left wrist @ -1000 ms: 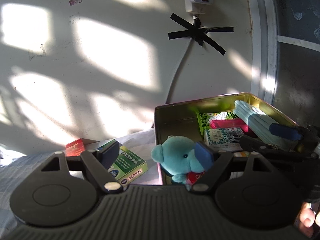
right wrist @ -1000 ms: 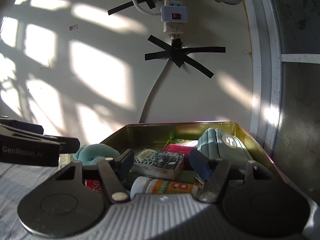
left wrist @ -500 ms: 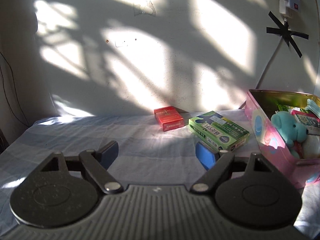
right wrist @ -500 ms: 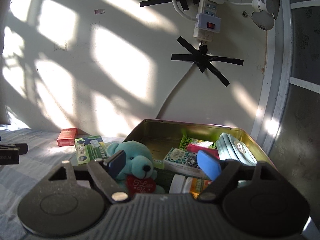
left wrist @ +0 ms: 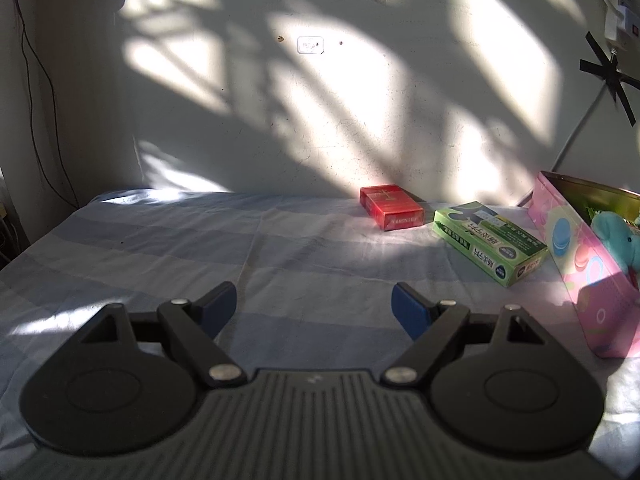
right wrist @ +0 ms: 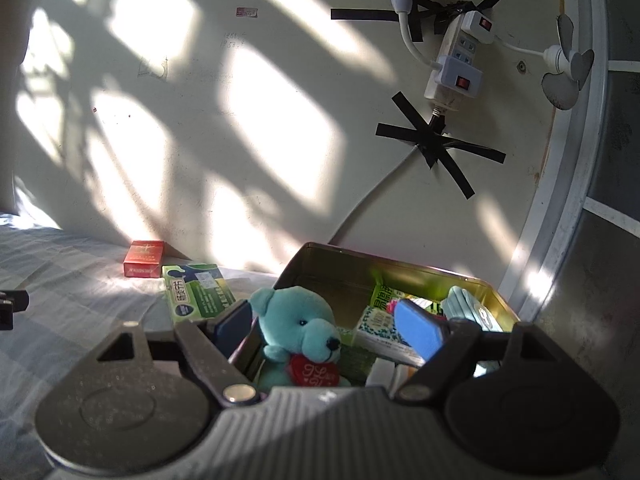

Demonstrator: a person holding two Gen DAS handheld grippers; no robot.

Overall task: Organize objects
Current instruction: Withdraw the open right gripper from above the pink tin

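A teal plush bear (right wrist: pixel 298 330) with a red heart sits in the near left corner of the open pink tin (right wrist: pixel 400 262), beside several small boxes and a pale blue pouch (right wrist: pixel 466 306). My right gripper (right wrist: pixel 326 326) hovers just before the tin, open, with the bear showing between its fingers and a gap on each side. On the sheet left of the tin lie a green box (left wrist: pixel 490 242) and a red box (left wrist: pixel 391 207). My left gripper (left wrist: pixel 314 308) is open and empty over the bare sheet, short of both boxes. The tin's pink wall (left wrist: pixel 580 256) and the bear (left wrist: pixel 618 240) stand at that view's right edge.
The blue checked sheet (left wrist: pixel 160 248) runs back to a sunlit wall. A power strip (right wrist: pixel 456 68) with a taped cable hangs on the wall above the tin. A window frame (right wrist: pixel 560 200) stands right of the tin. The left gripper's tip (right wrist: pixel 12 308) shows at the far left.
The left gripper has let go of the teal bear at the tin and swung away left over the sheet. The right gripper has drawn back from inside the tin and its jaws stand wider.
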